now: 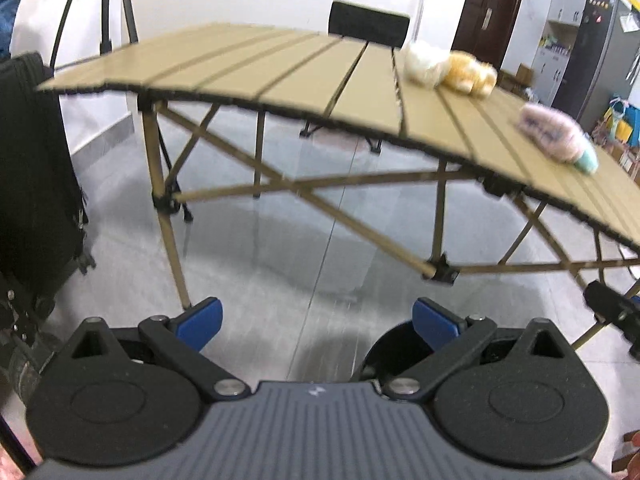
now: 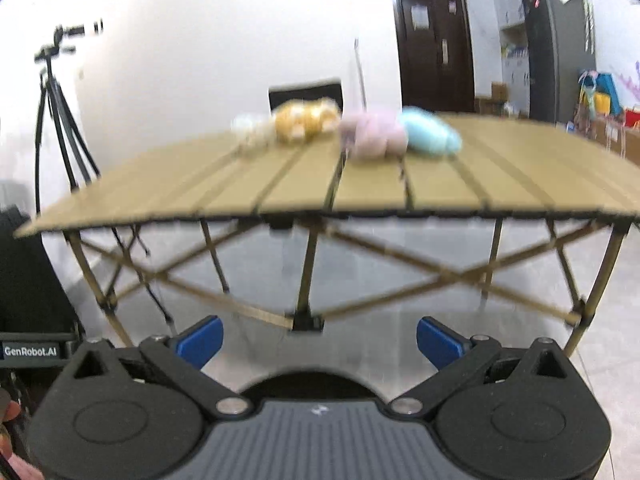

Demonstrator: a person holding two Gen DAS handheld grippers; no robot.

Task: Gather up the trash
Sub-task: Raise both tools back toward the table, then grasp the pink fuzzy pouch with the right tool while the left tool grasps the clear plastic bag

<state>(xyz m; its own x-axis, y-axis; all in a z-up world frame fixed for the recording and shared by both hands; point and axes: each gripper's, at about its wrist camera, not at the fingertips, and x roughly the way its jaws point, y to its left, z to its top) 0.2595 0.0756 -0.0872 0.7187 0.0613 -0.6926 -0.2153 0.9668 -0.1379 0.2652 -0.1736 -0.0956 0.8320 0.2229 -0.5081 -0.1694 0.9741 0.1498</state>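
Left hand-held gripper: blue fingertips wide apart, holding nothing, touching nothing. Held low, below the tabletop, looking up at its near edge and at the legs under it. Right hand-held gripper: same way, fingertips spread wide, nothing between them. Also low and back from the near edge, well apart from everything on top. Probably held back like this to look over the tabletop before reaching in. Both views blurry.

On the tabletop, toward the far edge: a white fluffy thing, then a yellow fluffy thing touching it. Next to those, a pink soft thing with a light blue thing right beside it, closer to the right edge. Soft toys or scrunched-up trash? Too blurry to tell. Most likely the things to collect.

No bin or bag to be seen for sure. Behind the far edge, a black chair back. Off to the left, a tripod by the white wall. Nothing picked up yet, by the look of it.
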